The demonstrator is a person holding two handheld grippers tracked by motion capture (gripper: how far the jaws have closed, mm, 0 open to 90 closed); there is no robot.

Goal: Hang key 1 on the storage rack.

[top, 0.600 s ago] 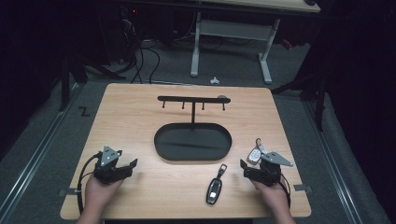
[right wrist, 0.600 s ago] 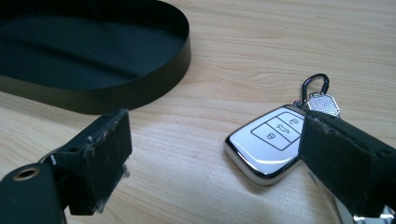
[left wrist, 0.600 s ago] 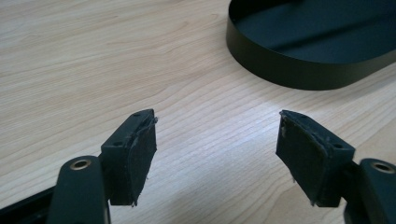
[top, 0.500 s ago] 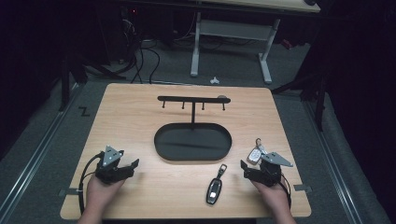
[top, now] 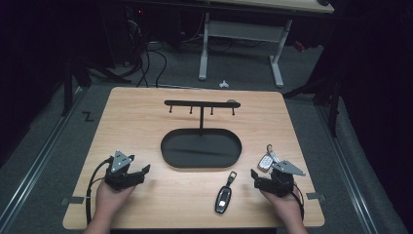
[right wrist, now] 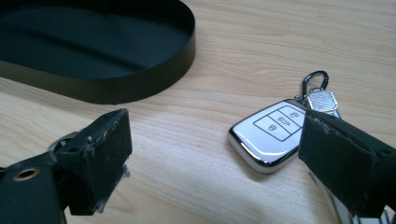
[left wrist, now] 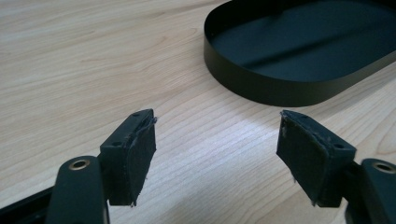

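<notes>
A black oval tray (top: 170,158) with a post and a hook bar (top: 200,103) stands mid-table. In front of it lies a black key fob (top: 223,197). A white and chrome key fob (top: 266,162) with a key ring lies at the right. My right gripper (top: 255,179) rests low near the front right, open, pointing left. In the right gripper view the white fob (right wrist: 271,135) lies just ahead of the open gripper (right wrist: 215,121), partly hidden by one jaw and untouched. My left gripper (top: 142,174) sits open at the front left, nothing between its pads (left wrist: 217,121).
The tray's wall (left wrist: 261,88) rises just ahead of the left gripper, and its rim (right wrist: 140,88) curves ahead of the right one. Bare wood (top: 136,126) lies left of the tray. A desk frame (top: 241,29) and cables stand on the floor beyond the table.
</notes>
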